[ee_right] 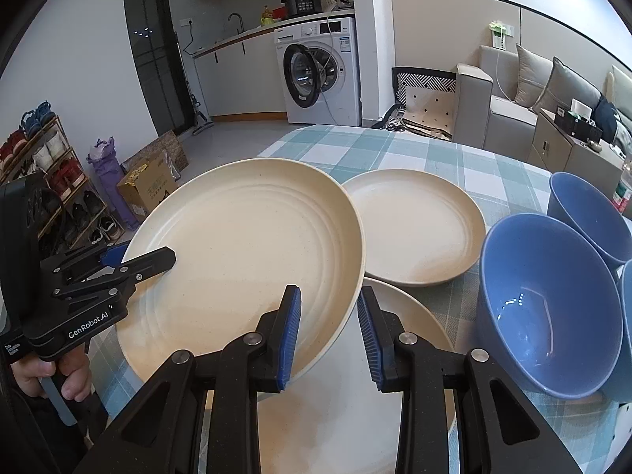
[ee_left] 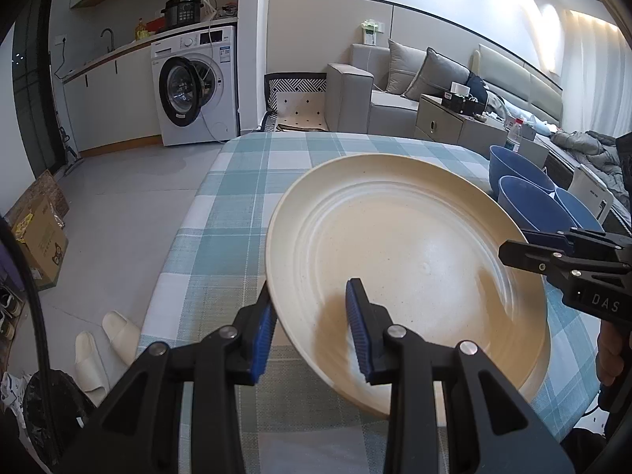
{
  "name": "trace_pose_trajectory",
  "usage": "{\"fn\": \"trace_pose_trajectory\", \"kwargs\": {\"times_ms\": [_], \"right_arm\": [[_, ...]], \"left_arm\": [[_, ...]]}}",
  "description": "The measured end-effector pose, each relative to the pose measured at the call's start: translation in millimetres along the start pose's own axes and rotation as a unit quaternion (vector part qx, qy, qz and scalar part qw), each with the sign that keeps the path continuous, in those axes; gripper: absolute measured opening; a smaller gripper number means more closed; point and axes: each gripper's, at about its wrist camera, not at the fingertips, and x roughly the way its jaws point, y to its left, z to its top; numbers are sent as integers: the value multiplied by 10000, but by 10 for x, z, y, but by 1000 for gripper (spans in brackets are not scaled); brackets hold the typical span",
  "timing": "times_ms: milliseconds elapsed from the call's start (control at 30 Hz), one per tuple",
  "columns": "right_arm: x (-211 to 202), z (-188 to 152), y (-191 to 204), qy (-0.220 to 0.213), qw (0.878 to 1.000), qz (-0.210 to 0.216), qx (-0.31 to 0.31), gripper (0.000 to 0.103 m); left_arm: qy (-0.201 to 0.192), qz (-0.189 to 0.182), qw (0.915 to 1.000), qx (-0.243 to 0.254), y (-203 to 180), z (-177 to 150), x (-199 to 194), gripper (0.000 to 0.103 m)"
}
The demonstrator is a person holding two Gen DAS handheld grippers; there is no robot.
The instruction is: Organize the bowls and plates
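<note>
A large cream plate (ee_left: 399,252) is held tilted above the checked table. My left gripper (ee_left: 312,328) straddles its near-left rim, one jaw above and one below, and carries it; it also shows in the right wrist view (ee_right: 138,260). My right gripper (ee_right: 328,331) straddles the same plate's (ee_right: 245,252) right rim with a gap between its jaws; it shows at the right of the left wrist view (ee_left: 513,252). A second cream plate (ee_right: 414,229) lies beyond. A third cream plate (ee_right: 399,308) lies under my right gripper. Blue bowls (ee_right: 549,312) stand on the right.
The table has a blue-and-white checked cloth (ee_left: 237,205). More blue bowls (ee_left: 525,201) crowd its right edge. Slippers (ee_left: 106,339) and a cardboard box (ee_left: 39,237) lie on the floor to the left. A sofa (ee_left: 395,91) and washing machine (ee_left: 197,87) stand beyond.
</note>
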Motion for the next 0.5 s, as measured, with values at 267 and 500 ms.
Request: {"fn": "trace_pose_trajectory", "kwargs": {"times_ms": [267, 500], "right_arm": [[-73, -99, -65, 6, 9999, -56, 92, 31], [-130, -172, -136, -3, 9997, -142, 196, 31]], "left_arm": [[34, -91, 9999, 97, -112, -10, 24, 33], [84, -182, 9996, 203, -208, -35, 59, 33]]}}
